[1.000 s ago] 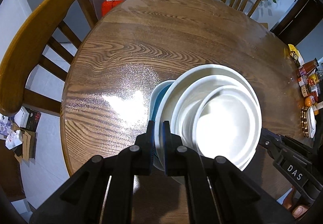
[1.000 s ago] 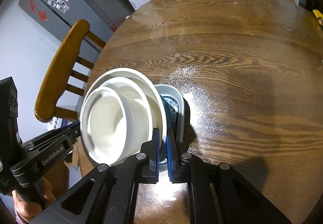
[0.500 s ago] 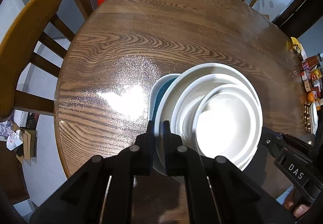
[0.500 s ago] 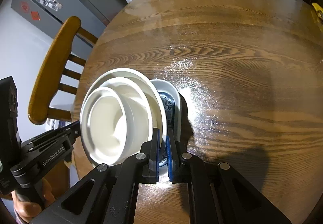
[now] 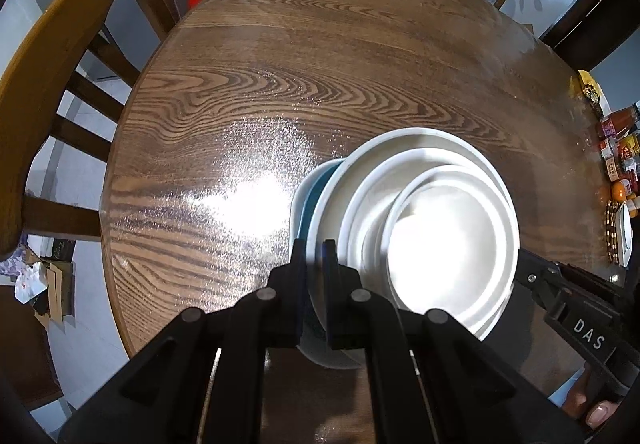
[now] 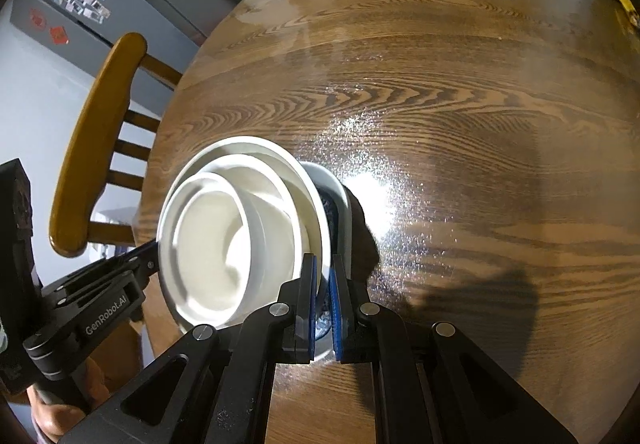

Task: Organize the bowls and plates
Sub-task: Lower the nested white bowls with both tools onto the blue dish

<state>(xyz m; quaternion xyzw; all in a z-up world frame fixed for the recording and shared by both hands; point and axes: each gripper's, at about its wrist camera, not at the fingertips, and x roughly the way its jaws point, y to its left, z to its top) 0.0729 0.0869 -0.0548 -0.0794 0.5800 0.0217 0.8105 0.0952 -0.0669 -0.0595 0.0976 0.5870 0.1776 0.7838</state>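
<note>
bowls (image 5: 448, 240): white | plate (image 5: 310, 199): blue-patterned | table (image 5: 320, 63): brown woodgrain

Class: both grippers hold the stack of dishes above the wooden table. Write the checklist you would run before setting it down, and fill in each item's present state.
1. Left gripper shut on the stack's rim: ok.
2. Right gripper shut on the opposite rim: ok.
3. White bowls nested inside one another: ok.
4. Blue-patterned dish seated squarely under them: cannot tell.
5. Bare table ahead of the stack: ok.
6. Stack clear of the table surface: cannot tell.
</note>
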